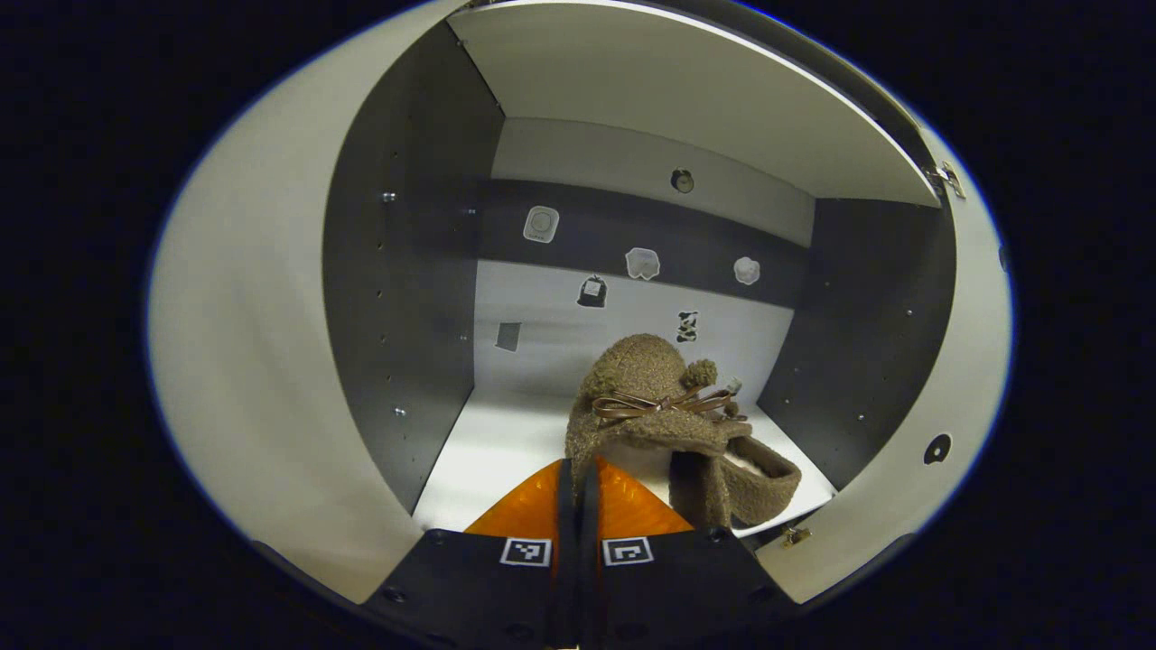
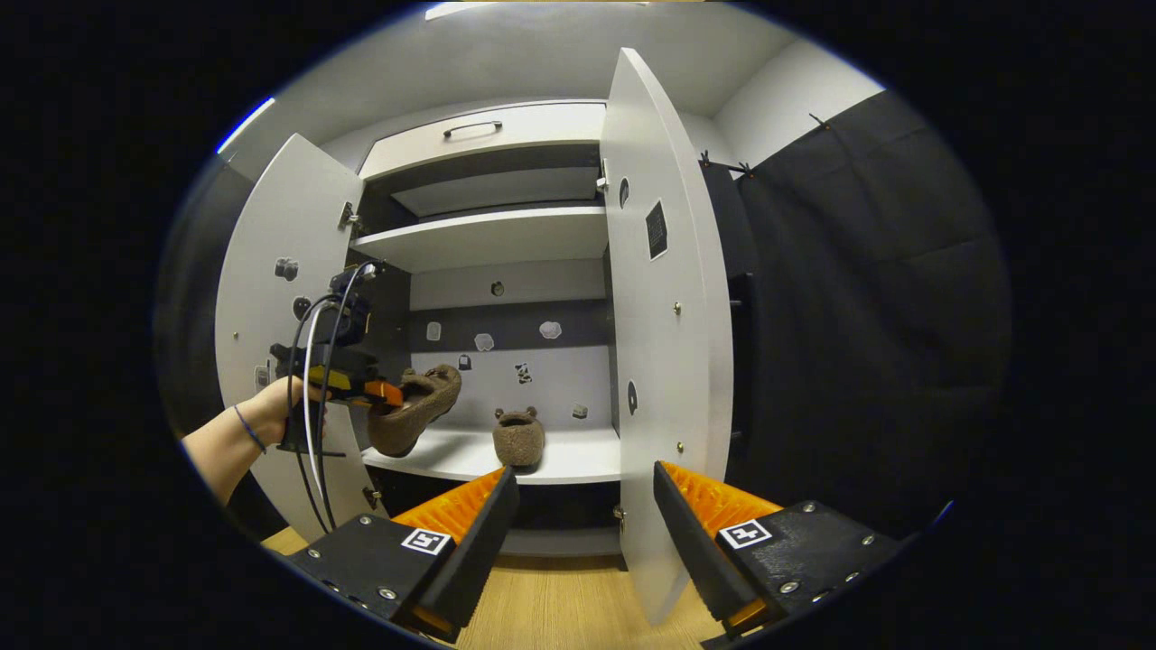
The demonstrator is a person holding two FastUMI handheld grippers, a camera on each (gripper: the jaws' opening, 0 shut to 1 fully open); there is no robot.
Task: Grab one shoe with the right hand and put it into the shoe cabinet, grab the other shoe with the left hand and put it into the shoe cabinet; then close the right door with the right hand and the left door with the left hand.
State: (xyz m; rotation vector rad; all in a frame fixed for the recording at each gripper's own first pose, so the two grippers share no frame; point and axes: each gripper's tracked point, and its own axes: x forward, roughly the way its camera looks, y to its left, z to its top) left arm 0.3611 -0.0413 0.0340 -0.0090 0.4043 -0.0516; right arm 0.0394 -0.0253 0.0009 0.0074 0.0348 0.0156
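Ahead, right door (image 2: 664, 334) between fingers (image 2: 470, 542).

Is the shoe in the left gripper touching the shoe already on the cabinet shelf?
Apart. The right gripper view shows the held shoe in the left gripper, up off the shelf, with bare back wall between it and the other shoe.

Brown shoes, white and grey cabinet

The fuzzy brown shoe (image 1: 650, 411) carries a glossy brown bow (image 1: 664, 403); a second brown shoe (image 2: 518, 437) matches it. The shoe cabinet (image 2: 492, 236) has white shelves and doors, dark grey side walls, and a grey band across its back with small pale stickers (image 1: 642, 263).
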